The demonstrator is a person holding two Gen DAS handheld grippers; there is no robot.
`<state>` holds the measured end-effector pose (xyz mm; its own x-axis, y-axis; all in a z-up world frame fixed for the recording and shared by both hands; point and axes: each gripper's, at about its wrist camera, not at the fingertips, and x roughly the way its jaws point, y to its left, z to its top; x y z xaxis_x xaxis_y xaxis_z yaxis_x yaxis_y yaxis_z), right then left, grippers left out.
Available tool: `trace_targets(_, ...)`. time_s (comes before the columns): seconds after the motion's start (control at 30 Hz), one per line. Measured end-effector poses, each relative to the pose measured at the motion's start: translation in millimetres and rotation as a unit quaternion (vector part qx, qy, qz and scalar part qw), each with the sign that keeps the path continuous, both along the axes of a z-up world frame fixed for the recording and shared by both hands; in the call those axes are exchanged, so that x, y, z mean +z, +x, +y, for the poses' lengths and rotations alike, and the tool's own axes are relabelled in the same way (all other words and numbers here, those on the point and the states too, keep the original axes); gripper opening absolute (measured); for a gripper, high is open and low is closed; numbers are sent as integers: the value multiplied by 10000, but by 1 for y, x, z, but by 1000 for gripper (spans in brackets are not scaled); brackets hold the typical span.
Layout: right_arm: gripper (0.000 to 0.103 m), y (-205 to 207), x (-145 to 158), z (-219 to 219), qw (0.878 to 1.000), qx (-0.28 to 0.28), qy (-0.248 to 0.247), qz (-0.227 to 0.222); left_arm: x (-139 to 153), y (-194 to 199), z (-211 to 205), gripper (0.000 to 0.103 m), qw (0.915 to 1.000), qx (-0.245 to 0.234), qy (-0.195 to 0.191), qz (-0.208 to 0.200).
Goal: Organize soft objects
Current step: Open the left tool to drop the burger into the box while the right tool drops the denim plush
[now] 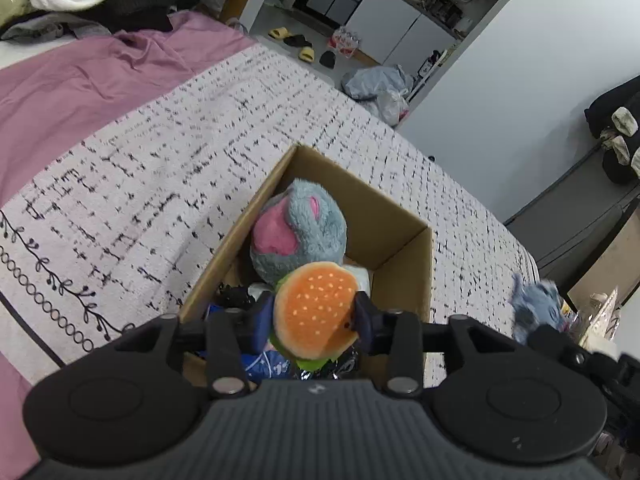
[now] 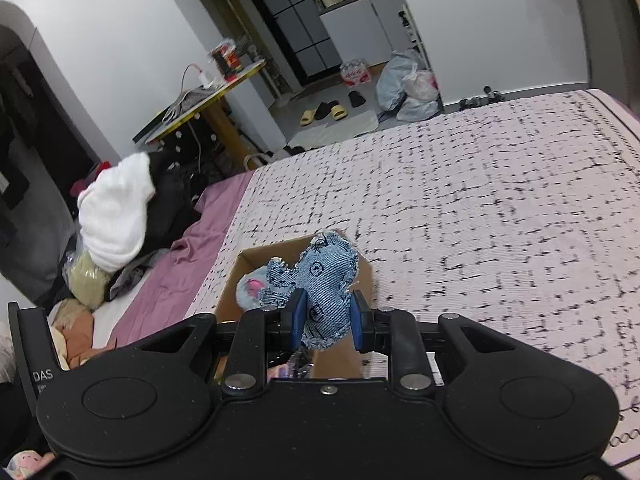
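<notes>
Nearest the left wrist camera, the left gripper (image 1: 314,314) stands partly spread over an open cardboard box (image 1: 394,222) on the bed (image 1: 132,168), with a burger plush (image 1: 316,310) between its fingers; the right finger (image 1: 365,312) lies at the bun's 3 o'clock edge and the left at its 9 o'clock edge, but whether the pads press on the toy cannot be told. Inside the box, a grey and pink plush (image 1: 298,230) sits at 12 o'clock of the burger; blue fabric and something shiny below the burger are largely hidden by the gripper body and cannot be identified. Seen from the right wrist, the right gripper (image 2: 326,316) is pressed together on a denim plush (image 2: 320,280), its blue pads pinching the lower part of the toy, which is held above the box. The denim plush covers much of the box opening in this view, so only the grey and pink plush shows at its 9 o'clock. From the left wrist, the same denim toy appears at the 3 o'clock edge, blurred and partly cut off.
</notes>
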<state>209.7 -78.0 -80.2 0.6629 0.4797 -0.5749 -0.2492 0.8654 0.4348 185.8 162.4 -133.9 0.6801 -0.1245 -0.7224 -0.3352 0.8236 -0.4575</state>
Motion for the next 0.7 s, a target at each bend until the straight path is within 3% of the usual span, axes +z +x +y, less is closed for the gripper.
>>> trace_targets(0.13,23,6,-3,17,9999,146,-67,37,-3,-1,3,71,9999,15,-135,-63)
trace_targets(0.5,25,23,-19,60,9986,397,-246,254,-6,-9,11,74,9990,241,-270,-244)
trace_targets(0.7,44,25,-24,59,9986,283,-240,375,-9,-7,14,75,9991,274,-274,-152)
